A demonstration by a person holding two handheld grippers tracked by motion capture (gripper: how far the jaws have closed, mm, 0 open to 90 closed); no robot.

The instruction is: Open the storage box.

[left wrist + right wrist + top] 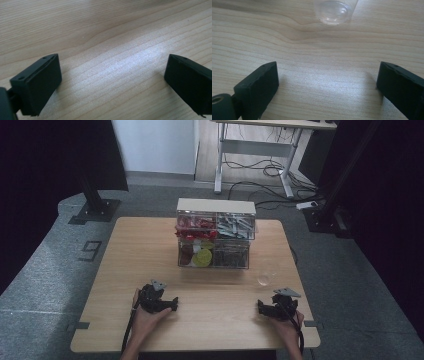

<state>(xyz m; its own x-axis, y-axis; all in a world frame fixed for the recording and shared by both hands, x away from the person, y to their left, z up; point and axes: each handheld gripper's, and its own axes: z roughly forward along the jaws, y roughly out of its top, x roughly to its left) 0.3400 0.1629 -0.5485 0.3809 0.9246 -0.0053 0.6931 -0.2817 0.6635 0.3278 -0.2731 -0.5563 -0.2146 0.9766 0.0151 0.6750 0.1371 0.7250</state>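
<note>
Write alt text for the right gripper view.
The right gripper hangs low over a pale wooden table with its two black jaws wide apart and nothing between them. Just ahead, at the top edge, stands the base of a small clear plastic cup.

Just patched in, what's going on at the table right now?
A person holds a gripper in each hand, both resting low on the near side of the wooden table. The left gripper and right gripper have their jaws wide open with only bare wood between them. A clear cup stands just ahead of the right gripper, untouched. Farther back sits a clear drawer box with sorted items, its drawers shut.
</note>
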